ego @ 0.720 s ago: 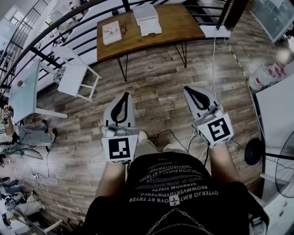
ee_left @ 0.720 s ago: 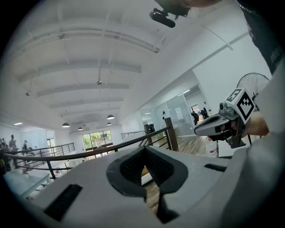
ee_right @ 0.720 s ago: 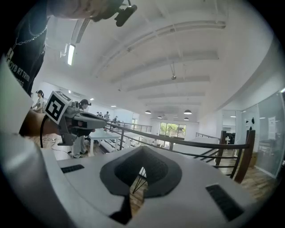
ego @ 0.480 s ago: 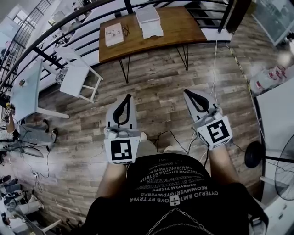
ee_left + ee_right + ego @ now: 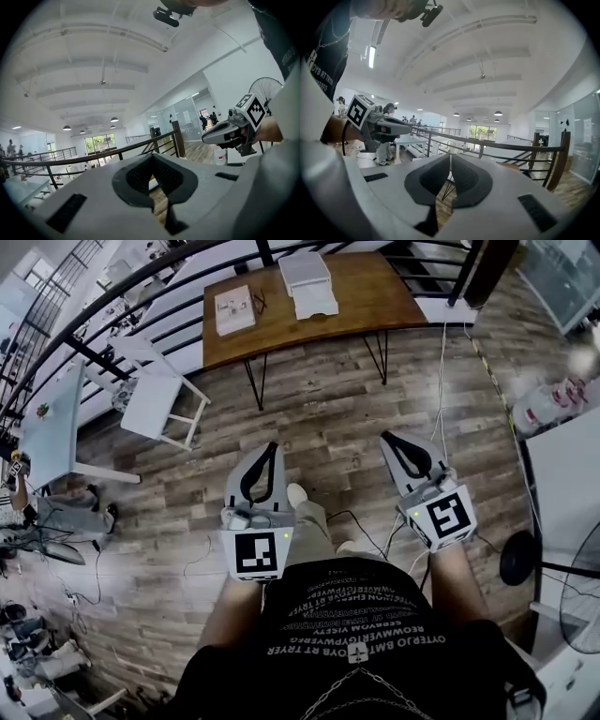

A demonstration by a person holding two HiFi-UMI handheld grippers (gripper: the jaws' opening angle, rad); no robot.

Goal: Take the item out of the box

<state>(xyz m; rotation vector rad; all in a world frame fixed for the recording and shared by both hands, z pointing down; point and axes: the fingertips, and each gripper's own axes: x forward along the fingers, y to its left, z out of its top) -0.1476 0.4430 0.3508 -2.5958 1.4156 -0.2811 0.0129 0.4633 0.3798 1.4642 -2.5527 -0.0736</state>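
Observation:
A white box [image 5: 304, 268] stands on the far wooden table [image 5: 361, 298], with a flat white sheet or lid [image 5: 315, 303] in front of it and a smaller flat package [image 5: 234, 308] to its left. Both grippers are held level over the wooden floor, well short of the table. My left gripper [image 5: 269, 447] is shut with nothing in it; its pads meet at the tip [image 5: 152, 158]. My right gripper [image 5: 389, 438] is also shut and empty [image 5: 450, 157]. Each gripper shows in the other's view: the right gripper [image 5: 229, 132], the left gripper [image 5: 386, 125].
A black railing [image 5: 141, 282] runs behind the table. A white chair [image 5: 155, 397] and a pale table [image 5: 52, 423] stand at the left. A white desk [image 5: 572, 465], a floor fan [image 5: 574, 570] and bagged bottles [image 5: 544, 395] are at the right. Cables [image 5: 361, 526] lie by my feet.
The person has stepped forward toward the table, one foot now ahead between the grippers. Both grippers sit lower in the head view and stay shut.

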